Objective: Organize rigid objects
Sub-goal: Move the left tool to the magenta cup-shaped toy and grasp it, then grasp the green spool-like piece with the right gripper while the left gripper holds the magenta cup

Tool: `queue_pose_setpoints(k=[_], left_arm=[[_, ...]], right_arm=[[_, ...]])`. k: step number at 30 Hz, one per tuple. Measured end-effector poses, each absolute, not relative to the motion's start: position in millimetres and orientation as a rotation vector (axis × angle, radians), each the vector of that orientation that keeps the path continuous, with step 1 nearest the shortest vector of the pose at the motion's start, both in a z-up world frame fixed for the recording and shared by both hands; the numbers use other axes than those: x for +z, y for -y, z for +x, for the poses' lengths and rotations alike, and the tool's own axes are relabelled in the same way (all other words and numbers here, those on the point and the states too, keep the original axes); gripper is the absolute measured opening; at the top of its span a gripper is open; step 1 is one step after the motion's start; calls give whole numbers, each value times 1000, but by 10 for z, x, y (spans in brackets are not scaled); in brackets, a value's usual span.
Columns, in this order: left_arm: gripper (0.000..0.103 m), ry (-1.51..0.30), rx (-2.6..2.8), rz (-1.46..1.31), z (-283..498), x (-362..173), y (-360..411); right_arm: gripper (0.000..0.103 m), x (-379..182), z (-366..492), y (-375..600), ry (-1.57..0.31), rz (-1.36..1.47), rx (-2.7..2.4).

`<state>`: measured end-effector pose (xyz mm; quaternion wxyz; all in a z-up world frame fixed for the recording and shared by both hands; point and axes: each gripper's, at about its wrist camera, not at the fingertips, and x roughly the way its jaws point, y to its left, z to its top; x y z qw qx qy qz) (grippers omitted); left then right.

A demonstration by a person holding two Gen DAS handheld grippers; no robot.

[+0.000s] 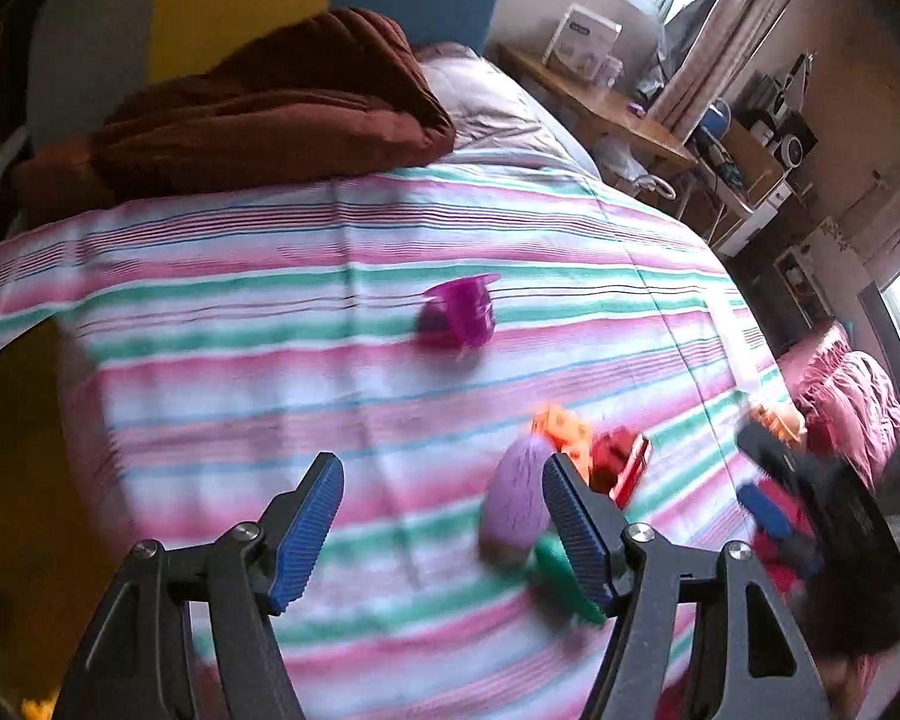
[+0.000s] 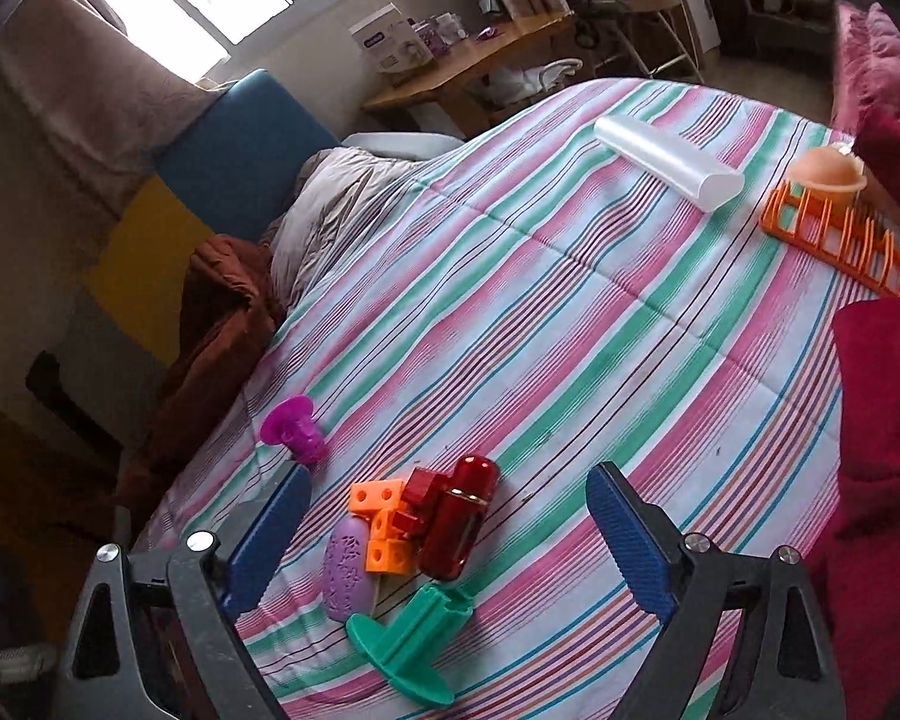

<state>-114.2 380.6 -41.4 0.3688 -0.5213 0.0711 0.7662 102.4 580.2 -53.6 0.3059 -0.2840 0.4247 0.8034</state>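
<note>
A cluster of small toys lies on the striped bed cover [image 2: 570, 312]: a lilac oval piece [image 2: 347, 564], orange linked cubes [image 2: 381, 525], a dark red capsule [image 2: 459, 525], a small red block [image 2: 421, 489] and a green flanged piece [image 2: 411, 639]. A purple flanged piece [image 2: 294, 427] lies apart to their left. My right gripper [image 2: 450, 540] is open and empty, its jaws either side of the cluster. My left gripper [image 1: 444, 531] is open and empty; the lilac piece [image 1: 513, 501] sits beside its right finger [image 1: 576, 534]. The purple piece [image 1: 457, 315] lies ahead of it.
A white cylinder [image 2: 666, 163] and an orange rack [image 2: 840, 234] holding a peach ball [image 2: 825, 171] lie at the far right of the bed. A brown blanket [image 1: 270, 108] is piled at the head. A wooden desk [image 2: 474, 63] stands beyond the bed. Red cloth [image 2: 882, 450] lies at right.
</note>
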Motion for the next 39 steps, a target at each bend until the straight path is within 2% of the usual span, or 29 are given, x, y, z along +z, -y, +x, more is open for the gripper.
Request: queue_pose_setpoints(k=[13,17,19,21,26,32,39], left_arm=[[70,-151,1990,-1428,-1670,-972,-4695],[70,-79,1978,-1478,-1796,-1119,-4811],[63,-78,2004,-1455,-1836,-1158,-4841],[33,-153,2030,-1410,-1824,-1168,-4849],[33,-259,2012,-1365,-1646,-1142,-4619],[33,-273,2026,-1364,-1368,-1029,-4157],[33,-228,2049,-1254,-940,-646,-3564]], right_arm=[[96,-611,950,-5759,-1238,-800,2185],[96,-628,924,-5737,-1252,-813,2197],[96,-624,903,-5727,-1241,-820,2204],[96,-625,892,-5725,-1235,-821,2209],[96,-618,896,-5749,-1234,-802,2216],[96,-684,904,-5801,-1240,-808,2146],[96,-913,618,-5701,-1280,-1056,2164]])
